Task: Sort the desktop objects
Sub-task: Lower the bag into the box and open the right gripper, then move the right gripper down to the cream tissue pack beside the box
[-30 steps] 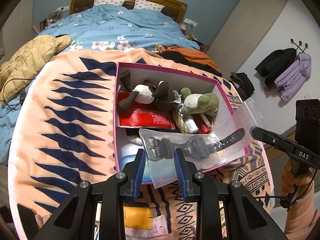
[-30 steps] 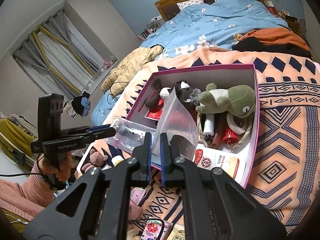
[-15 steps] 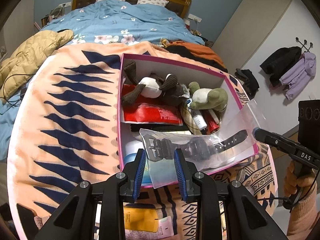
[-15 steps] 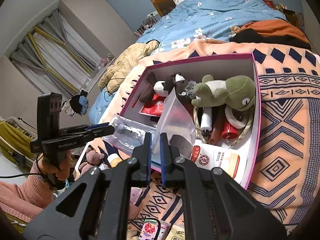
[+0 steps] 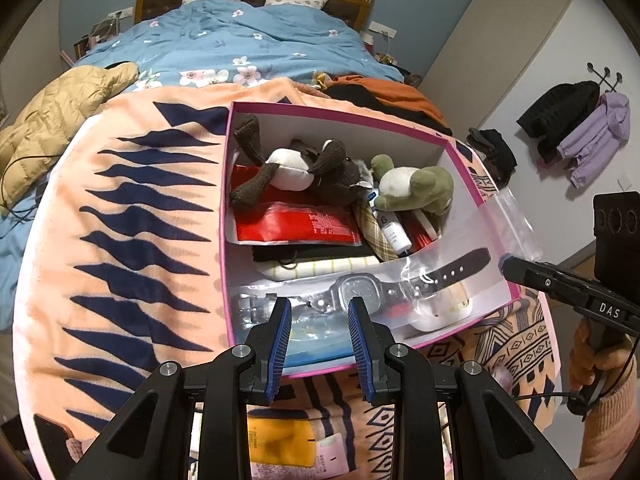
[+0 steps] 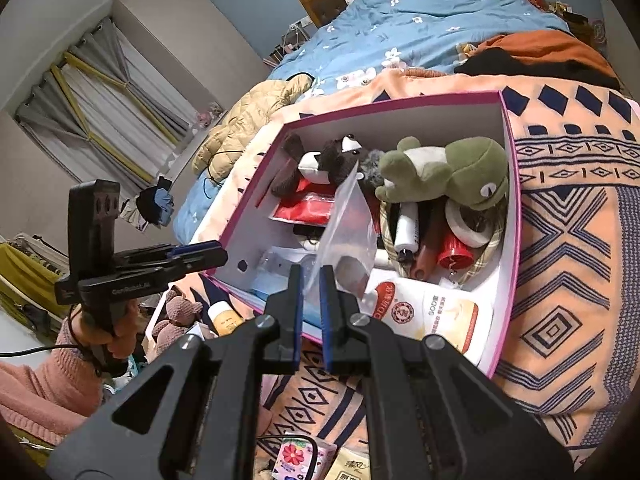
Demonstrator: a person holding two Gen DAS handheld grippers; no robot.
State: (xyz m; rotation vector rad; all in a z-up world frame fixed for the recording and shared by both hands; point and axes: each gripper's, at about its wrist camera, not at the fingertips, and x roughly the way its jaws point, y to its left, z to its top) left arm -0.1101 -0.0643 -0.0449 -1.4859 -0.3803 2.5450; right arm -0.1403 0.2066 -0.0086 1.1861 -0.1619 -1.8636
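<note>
A clear plastic bag [image 5: 440, 264] with a wristwatch [image 5: 360, 292] inside lies across the near part of a pink-rimmed box [image 5: 472, 324]. My right gripper [image 6: 310, 280] is shut on the bag's edge [image 6: 348, 220]; it shows at the right in the left wrist view [image 5: 508, 268]. My left gripper [image 5: 316, 320] is open, its blue pads just before the box's near wall, and it holds nothing. It shows at the left in the right wrist view [image 6: 212, 252].
The box holds a brown plush [image 5: 304, 172], a green frog plush [image 6: 452, 168], a red packet [image 5: 296, 228], tubes [image 6: 406, 228] and a white SOD packet [image 6: 432, 316]. It sits on a patterned orange blanket [image 5: 120, 220]. Small packets [image 5: 288, 444] lie near me. A bed [image 5: 240, 40] stands behind.
The bag with the watch has sunk lower into the box. My left gripper has let go of it and stands open; before, the bag's edge was between its pads. My right gripper stays shut.
</note>
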